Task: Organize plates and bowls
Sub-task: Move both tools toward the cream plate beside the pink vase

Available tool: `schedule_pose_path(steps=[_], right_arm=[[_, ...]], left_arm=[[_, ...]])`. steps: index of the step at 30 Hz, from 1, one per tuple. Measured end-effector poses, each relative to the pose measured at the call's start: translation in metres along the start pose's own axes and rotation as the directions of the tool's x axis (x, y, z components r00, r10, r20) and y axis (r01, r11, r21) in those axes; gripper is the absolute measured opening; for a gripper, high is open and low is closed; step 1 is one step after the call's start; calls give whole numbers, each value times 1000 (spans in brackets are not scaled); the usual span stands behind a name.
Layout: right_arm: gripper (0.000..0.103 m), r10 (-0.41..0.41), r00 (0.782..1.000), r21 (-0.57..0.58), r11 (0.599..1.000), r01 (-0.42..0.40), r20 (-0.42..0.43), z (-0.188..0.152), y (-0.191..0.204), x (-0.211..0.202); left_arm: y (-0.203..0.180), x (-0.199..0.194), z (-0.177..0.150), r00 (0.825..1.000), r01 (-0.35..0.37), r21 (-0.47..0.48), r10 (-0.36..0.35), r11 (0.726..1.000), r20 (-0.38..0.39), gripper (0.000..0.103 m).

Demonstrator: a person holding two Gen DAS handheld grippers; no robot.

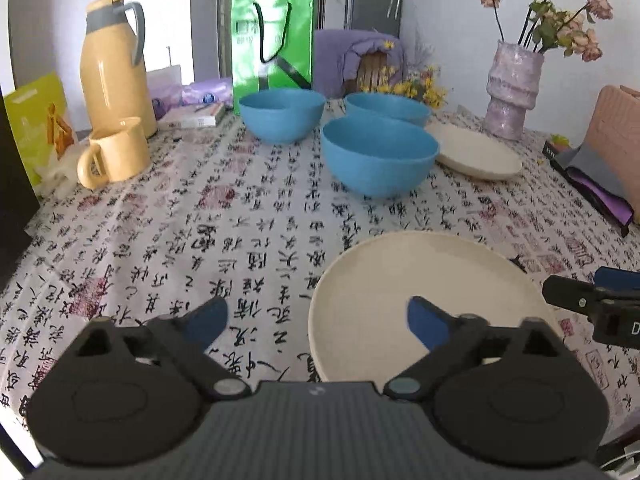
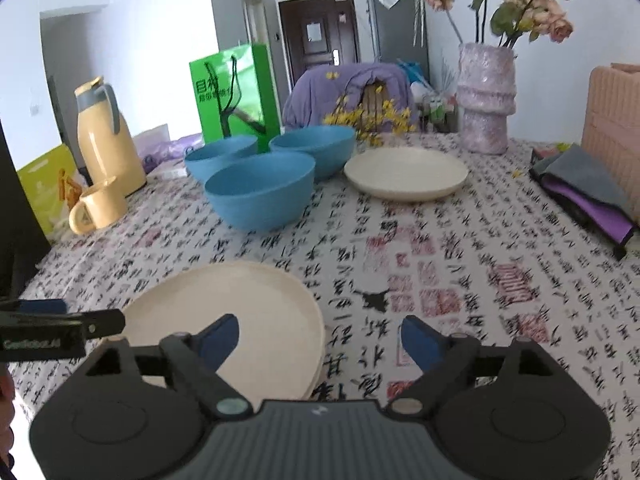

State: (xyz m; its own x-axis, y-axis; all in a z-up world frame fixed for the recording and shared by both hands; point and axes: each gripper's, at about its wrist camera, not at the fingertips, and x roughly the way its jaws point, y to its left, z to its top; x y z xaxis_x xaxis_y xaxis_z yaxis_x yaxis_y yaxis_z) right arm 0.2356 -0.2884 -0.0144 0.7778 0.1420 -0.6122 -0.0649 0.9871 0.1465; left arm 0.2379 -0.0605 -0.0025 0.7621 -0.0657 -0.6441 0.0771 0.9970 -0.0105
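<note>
Three blue bowls stand apart at the far middle of the table: a near one (image 1: 378,156) (image 2: 260,190), a far left one (image 1: 282,114) (image 2: 218,156) and a far right one (image 1: 388,106) (image 2: 316,148). A cream plate (image 1: 476,152) (image 2: 406,174) lies right of them. A second cream plate (image 1: 424,300) (image 2: 236,320) lies close in front, possibly a stack of two. My left gripper (image 1: 318,320) is open and empty, its right finger over that plate. My right gripper (image 2: 320,340) is open and empty, its left finger over the same plate.
A yellow thermos (image 1: 114,64) and yellow mug (image 1: 118,152) stand at the left. A green paper bag (image 1: 274,46) is behind the bowls. A pink vase with flowers (image 1: 514,90) stands far right. Folded purple and grey cloths (image 2: 584,196) lie at the right edge.
</note>
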Motion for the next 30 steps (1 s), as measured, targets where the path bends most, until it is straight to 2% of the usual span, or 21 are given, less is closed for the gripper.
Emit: schedule_pose_path(steps=[9,11,12,16,24,30], right_arm=[[89,-8,999,23,1000,7,41,6,-17,-9],[94,-14,999,31,999,13,46,7,-23,-9],[100,-21,998,36,999,19,53,8,-27,-9],[102,-51,996,55,997,46,78,12,-46,-11],[103,-127,987,115,987,116,100,29,-102,-2],[103,-153,979,129,982,137,131,60,-136,21]], left_arm=[[-18,-7,6,1000,6,23,-7,1000,27,103],[-25,-5,11,999,12,31,-13,999,33,103],[-29,-4,13,999,17,36,-18,999,36,103],[-51,4,24,998,40,63,-43,997,46,103],[-106,39,56,991,127,110,-131,986,38,103],[-137,81,95,984,174,94,-177,980,26,103]])
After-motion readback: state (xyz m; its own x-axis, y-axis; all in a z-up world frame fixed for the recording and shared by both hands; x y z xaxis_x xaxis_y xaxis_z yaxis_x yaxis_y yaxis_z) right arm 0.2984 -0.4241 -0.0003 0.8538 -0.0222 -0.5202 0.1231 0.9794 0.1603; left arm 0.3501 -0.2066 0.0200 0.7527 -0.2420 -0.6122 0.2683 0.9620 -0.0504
